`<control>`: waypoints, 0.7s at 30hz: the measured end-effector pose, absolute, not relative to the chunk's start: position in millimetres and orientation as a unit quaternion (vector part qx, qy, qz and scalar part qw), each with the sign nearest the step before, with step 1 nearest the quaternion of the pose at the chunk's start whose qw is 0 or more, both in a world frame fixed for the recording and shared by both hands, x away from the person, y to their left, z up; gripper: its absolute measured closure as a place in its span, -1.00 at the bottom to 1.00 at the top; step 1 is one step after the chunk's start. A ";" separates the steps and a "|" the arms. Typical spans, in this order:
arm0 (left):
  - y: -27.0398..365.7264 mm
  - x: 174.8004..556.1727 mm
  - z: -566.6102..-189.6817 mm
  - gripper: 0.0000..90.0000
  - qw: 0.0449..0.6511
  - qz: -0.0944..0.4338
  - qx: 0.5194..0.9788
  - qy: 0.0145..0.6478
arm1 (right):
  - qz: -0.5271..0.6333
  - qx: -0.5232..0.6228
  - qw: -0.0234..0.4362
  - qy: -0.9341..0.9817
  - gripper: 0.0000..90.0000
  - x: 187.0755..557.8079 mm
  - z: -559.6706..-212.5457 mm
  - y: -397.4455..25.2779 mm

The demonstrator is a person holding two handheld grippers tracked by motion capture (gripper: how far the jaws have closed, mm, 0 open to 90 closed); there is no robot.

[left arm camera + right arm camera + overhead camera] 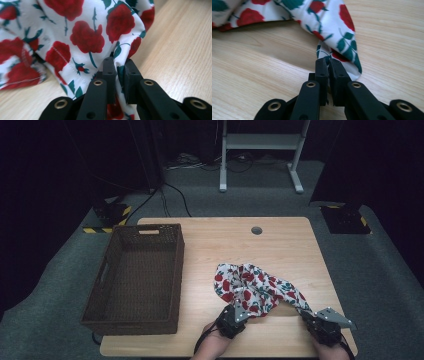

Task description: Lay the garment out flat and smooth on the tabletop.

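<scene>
Pinching one rose-print cloth, two hand-held grippers, left hand-held gripper and right hand-held gripper, beside one basket.

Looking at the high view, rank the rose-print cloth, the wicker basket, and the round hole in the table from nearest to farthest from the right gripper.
From the right gripper:
1. Rose-print cloth: pinched in its fingers, spreading to the left.
2. Round hole: toward the table's far edge, left of the gripper.
3. Wicker basket: on the table's left side, beyond the left gripper.

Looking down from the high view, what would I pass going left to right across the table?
Wicker basket → left hand-held gripper pinching the rose-print cloth → right hand-held gripper pinching the cloth's other end.
</scene>
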State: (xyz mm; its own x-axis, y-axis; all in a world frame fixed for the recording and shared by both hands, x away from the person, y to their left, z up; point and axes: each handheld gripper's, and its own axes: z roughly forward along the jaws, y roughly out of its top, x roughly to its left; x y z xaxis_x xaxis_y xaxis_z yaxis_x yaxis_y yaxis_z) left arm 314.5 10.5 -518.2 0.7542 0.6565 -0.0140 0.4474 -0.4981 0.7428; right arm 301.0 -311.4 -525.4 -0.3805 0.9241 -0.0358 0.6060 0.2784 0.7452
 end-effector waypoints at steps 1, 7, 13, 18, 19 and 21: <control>14.6 315.3 -515.8 0.83 0.385 0.140 0.852 0.327 | 0.329 0.504 0.242 0.761 0.91 301.0 -525.3 -313.5; 54.3 327.8 -495.2 0.83 0.403 0.171 0.814 0.382 | 0.321 0.523 0.249 0.749 0.91 300.1 -524.5 -330.3; 74.1 340.6 -492.3 0.82 0.389 0.198 0.792 0.426 | 0.314 0.542 0.259 0.735 0.91 299.8 -524.0 -349.5; 75.7 347.4 -504.0 0.76 0.373 0.197 0.791 0.442 | 0.314 0.553 0.262 0.726 0.90 298.9 -523.5 -359.3; 75.8 347.6 -506.2 0.75 0.372 0.195 0.790 0.446 | 0.313 0.552 0.264 0.726 0.89 298.5 -522.9 -359.9; 76.3 346.8 -509.8 0.70 0.369 0.195 0.790 0.449 | 0.315 0.552 0.268 0.724 0.82 296.5 -520.1 -360.5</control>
State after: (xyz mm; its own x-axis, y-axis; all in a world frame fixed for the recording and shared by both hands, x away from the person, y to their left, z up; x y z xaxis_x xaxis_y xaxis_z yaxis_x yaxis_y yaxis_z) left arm 346.8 76.3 -509.8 0.5201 0.8537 -0.0243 0.5660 -0.3232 0.7584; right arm 296.5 -360.5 -520.1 -0.2474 0.9680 -0.0413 0.6308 0.1933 0.7515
